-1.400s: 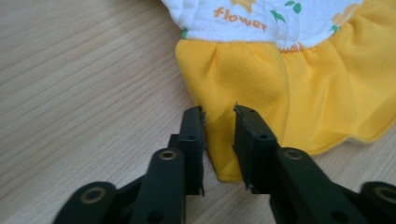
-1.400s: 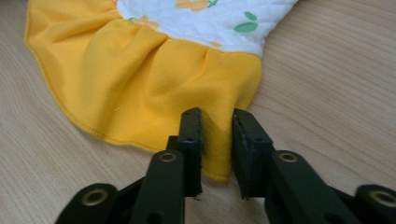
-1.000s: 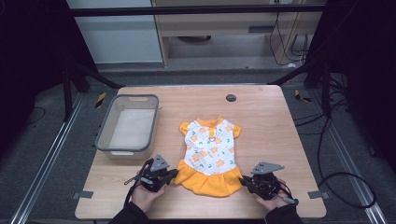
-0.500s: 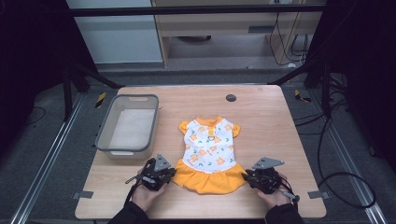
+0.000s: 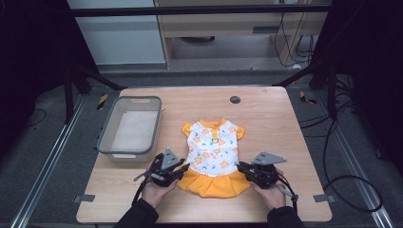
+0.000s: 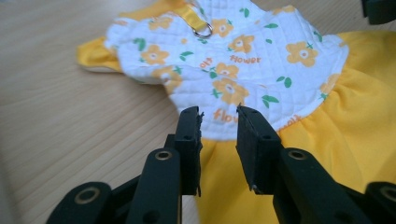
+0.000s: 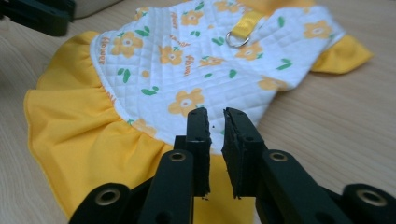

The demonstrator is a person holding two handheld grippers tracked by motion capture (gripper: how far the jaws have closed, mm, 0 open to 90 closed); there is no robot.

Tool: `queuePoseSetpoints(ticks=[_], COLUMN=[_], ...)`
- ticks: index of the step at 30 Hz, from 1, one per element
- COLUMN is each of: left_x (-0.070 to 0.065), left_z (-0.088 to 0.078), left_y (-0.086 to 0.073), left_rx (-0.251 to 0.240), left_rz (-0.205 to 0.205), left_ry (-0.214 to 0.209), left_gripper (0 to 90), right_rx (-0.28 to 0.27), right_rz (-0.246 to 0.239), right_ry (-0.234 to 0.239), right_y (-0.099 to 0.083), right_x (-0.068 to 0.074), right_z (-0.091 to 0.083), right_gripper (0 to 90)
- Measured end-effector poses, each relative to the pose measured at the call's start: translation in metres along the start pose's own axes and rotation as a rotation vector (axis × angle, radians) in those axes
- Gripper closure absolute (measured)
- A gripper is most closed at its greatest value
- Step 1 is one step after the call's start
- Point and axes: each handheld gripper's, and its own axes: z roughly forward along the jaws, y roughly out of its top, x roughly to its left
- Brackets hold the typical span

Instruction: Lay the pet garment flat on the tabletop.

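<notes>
A small dress (image 5: 214,151) lies flat on the table, with a white quilted top printed with orange flowers and a yellow skirt. My left gripper (image 5: 183,167) sits at the skirt's left edge. In the left gripper view its jaws (image 6: 218,115) stand apart over the seam of the dress (image 6: 233,60); they have just been opening, with nothing pinched between them. My right gripper (image 5: 241,166) is at the skirt's right edge. Its jaws (image 7: 215,117) have just been closing to a narrow gap over the dress (image 7: 187,60), and no cloth is gripped.
A grey plastic tray (image 5: 104,137) stands on the table's left side. A small dark round spot (image 5: 235,99) marks the wooden tabletop (image 5: 271,118) near the far edge. Dark frame posts and cables surround the table.
Both hands have shifted a little forward along the sides of the skirt. The left jaws have spread apart. The dress lies where it was.
</notes>
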Motion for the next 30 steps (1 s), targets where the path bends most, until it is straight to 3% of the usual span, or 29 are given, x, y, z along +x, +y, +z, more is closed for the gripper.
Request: queuePoseSetpoints(ticks=[2,3,4,5,13,14,17,20,21,23,24,25,27,30], left_x=[-0.001,-0.001,-0.002,0.000,-0.007,-0.012,-0.017,-0.018,-0.015,-0.012,-0.007,-0.005,0.000,0.004], left_z=[0.017,0.017,0.023,0.024,0.012,0.009,0.005,0.002,-0.005,-0.007,-0.011,-0.011,-0.007,0.011], left_y=[-0.002,-0.002,-0.007,-0.010,-0.020,-0.021,-0.023,-0.021,-0.013,-0.008,0.002,0.007,0.015,0.023], left_rx=[0.059,0.059,0.106,0.120,0.137,0.149,0.153,0.150,0.096,0.077,0.043,0.030,0.009,0.018], left_rz=[0.015,0.015,0.017,0.010,-0.013,-0.012,-0.008,-0.001,-0.008,-0.014,-0.011,-0.013,-0.012,-0.012], left_ry=[-0.002,-0.002,-0.003,-0.017,-0.048,-0.058,-0.061,-0.066,-0.063,-0.062,-0.028,-0.022,-0.005,0.009], left_gripper=[71.6,72.1,73.0,73.4,74.6,74.5,74.5,74.7,74.9,73.8,74.0,74.7,76.6,78.0], right_rx=[0.047,0.047,0.081,0.090,0.136,0.150,0.158,0.162,0.142,0.121,0.073,0.058,0.034,0.028], right_rz=[-0.004,-0.004,-0.013,-0.019,-0.047,-0.044,-0.049,-0.047,-0.048,-0.054,-0.053,-0.045,-0.041,-0.010], right_ry=[0.008,0.008,0.009,0.006,0.022,0.047,0.064,0.069,0.073,0.065,0.051,0.042,0.020,0.002], right_y=[-0.001,-0.001,-0.003,-0.004,-0.010,-0.012,-0.015,-0.014,-0.010,-0.007,0.000,0.003,0.010,0.019], right_x=[0.001,0.001,0.001,0.002,0.010,0.013,0.015,0.016,0.016,0.015,0.013,0.012,0.007,-0.003], right_z=[0.018,0.018,0.024,0.025,0.022,0.018,0.013,0.011,0.008,0.007,0.004,0.004,0.007,0.019], right_gripper=[84.3,84.3,85.3,85.6,86.4,86.5,86.6,87.2,88.3,89.1,90.0,90.0,90.0,90.0])
